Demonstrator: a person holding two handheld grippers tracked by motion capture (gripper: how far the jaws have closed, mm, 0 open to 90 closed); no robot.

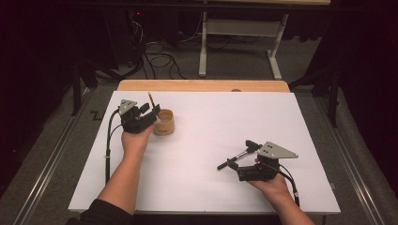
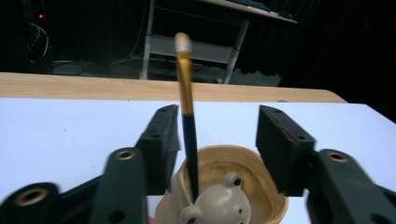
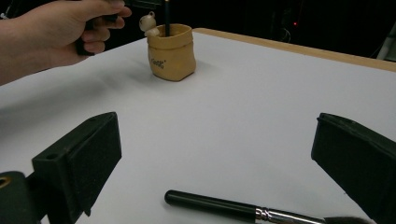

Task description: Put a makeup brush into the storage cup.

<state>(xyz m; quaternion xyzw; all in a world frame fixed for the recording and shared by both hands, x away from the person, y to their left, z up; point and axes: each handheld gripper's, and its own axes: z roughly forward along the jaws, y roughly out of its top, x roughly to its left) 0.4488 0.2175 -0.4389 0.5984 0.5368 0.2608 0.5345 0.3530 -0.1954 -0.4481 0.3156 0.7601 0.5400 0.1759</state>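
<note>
A slim brush [image 2: 187,112] is stood upright in the tan pot [image 1: 164,123] near the table's left side, its black lower end dropped inside beside a small bear figure [image 2: 219,205] on the rim — the pot is evidently used as the holder into which brushes are gathered. The left gripper [image 2: 217,135] is parted around the brush handle, its pads clear of it. The right gripper [image 3: 215,158] is spread wide over a second brush [image 3: 243,210] lying flat on the white sheet [image 1: 225,122] — nothing is pinched.
</note>
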